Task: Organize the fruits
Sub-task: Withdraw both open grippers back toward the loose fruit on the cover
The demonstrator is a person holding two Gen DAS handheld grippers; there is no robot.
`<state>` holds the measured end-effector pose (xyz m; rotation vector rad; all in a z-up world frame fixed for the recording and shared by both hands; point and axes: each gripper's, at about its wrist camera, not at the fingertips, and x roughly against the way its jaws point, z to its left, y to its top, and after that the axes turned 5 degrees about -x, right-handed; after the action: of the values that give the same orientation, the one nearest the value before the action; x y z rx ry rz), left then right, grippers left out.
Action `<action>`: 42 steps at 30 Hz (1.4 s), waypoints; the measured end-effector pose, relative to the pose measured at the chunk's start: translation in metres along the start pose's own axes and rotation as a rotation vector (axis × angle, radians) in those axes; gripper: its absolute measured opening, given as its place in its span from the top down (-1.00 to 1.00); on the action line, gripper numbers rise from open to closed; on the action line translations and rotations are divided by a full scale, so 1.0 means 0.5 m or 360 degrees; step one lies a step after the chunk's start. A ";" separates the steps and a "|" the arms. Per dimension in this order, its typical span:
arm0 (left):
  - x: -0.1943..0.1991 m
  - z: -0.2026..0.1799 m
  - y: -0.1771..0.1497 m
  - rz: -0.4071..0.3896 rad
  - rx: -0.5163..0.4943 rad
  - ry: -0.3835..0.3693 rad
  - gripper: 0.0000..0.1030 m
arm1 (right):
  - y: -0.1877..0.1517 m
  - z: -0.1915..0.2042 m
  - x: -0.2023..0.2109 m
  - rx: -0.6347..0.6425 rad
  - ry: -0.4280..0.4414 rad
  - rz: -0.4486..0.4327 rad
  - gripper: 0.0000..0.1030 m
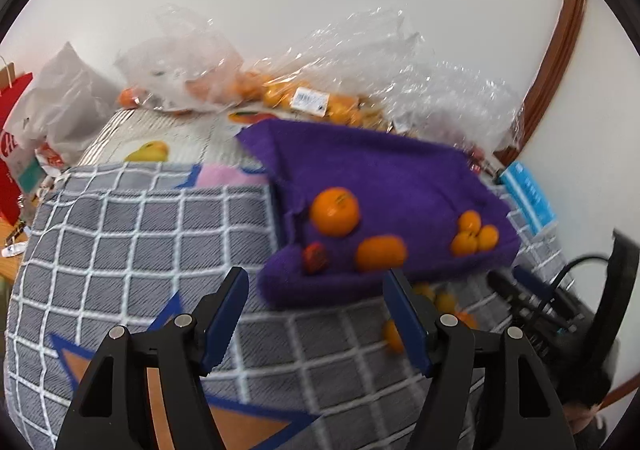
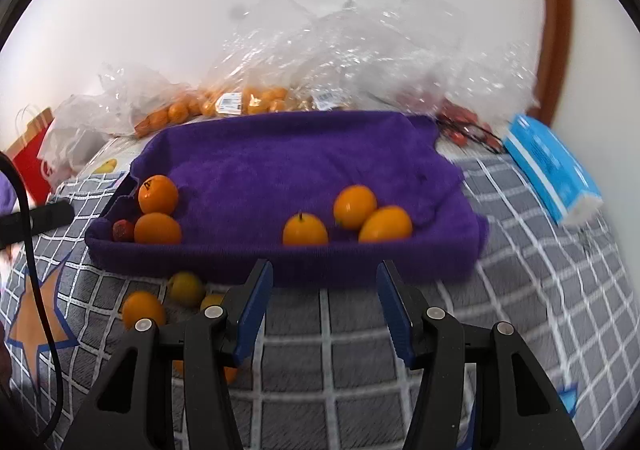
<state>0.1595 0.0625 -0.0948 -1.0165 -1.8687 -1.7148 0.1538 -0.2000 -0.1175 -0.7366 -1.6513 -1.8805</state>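
Both grippers are standing empty with jaws spread wide: the left gripper [image 1: 316,314] is hovering off the near-left corner of the purple towel-lined tray [image 2: 304,154], and the right gripper [image 2: 325,304] is facing the tray's near edge squarely.

The step in hand appears to be collecting the loose fruit lying on the grey checked cloth [image 2: 520,250] just outside the tray's near-left edge. A yellow-orange fruit [image 2: 186,288] and an orange fruit [image 2: 143,309] are resting there, close together; others partly hidden behind the right gripper cannot be counted.

Procedure, as judged: lower the open jaws over one fruit only, close across its narrow width, and avoid nudging its neighbour, since round fruit is likely to roll on cloth.

Inside the tray, two oranges [image 2: 158,195] and a small red fruit [image 2: 123,231] are sitting at the left end. Three oval kumquat-like fruits [image 2: 386,224] are grouped toward the near-right; the rightmost has its long axis running left-right, tilted up to the right.
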 end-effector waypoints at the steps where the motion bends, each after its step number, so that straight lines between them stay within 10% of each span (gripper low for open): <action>1: 0.001 0.004 -0.008 0.0003 -0.0004 0.0014 -0.31 | -0.007 0.001 0.003 -0.0019 -0.0006 -0.0003 -0.05; 42: -0.006 0.037 -0.047 0.0007 -0.0045 0.0074 -0.31 | -0.033 0.024 0.006 -0.0125 0.0095 0.0070 -0.05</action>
<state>0.1474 0.0802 -0.1159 -0.9825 -1.8170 -1.7520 0.1407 -0.1864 -0.1258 -0.7352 -1.5201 -1.9265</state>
